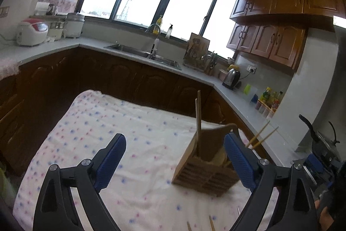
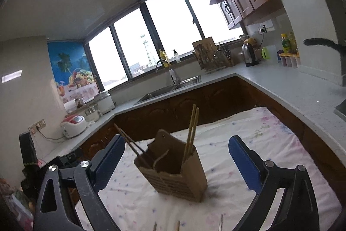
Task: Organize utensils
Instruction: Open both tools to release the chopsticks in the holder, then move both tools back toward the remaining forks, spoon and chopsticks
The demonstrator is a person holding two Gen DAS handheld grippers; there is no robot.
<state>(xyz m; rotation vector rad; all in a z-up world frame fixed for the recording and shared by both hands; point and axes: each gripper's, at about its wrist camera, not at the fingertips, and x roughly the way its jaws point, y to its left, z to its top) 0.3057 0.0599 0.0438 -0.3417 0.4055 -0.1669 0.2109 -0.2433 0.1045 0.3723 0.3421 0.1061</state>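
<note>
A: Two grippers, both spread wide with nothing between the blue pads. The left gripper (image 1: 175, 157) sits low in the left wrist view, its right pad overlapping the right edge of the wooden utensil holder (image 1: 205, 168) in the picture; whether they touch I cannot tell.

B: And the right gripper (image 2: 176, 157)?

A: Same stance, low in the right wrist view. The holder (image 2: 177, 172) stands upright in the centre of that frame, between the two pads as the camera sees it, but farther off than they are.

B: Where does the holder rest?

A: On the surface, which is covered by a white cloth (image 1: 90, 122) dotted with small blue and pink flowers.

B: What's in it?

A: In the right wrist view, a pair of pale chopsticks (image 2: 192, 129) rises from its right compartment, and a darker pair (image 2: 129, 142) leans out toward the left of the frame. A cord hangs over its front.

B: Anything still loose?

A: Thin stick ends (image 2: 178, 225) poke up from the bottom edge of the right wrist view, lying on the cloth; too little shows to name them. The left wrist view has similar tips (image 1: 210, 222) at its bottom edge.

B: Background?

A: A sink (image 1: 144, 53) under the windows, centre of the left wrist view, and a kettle (image 1: 231, 78) to its right.
</note>
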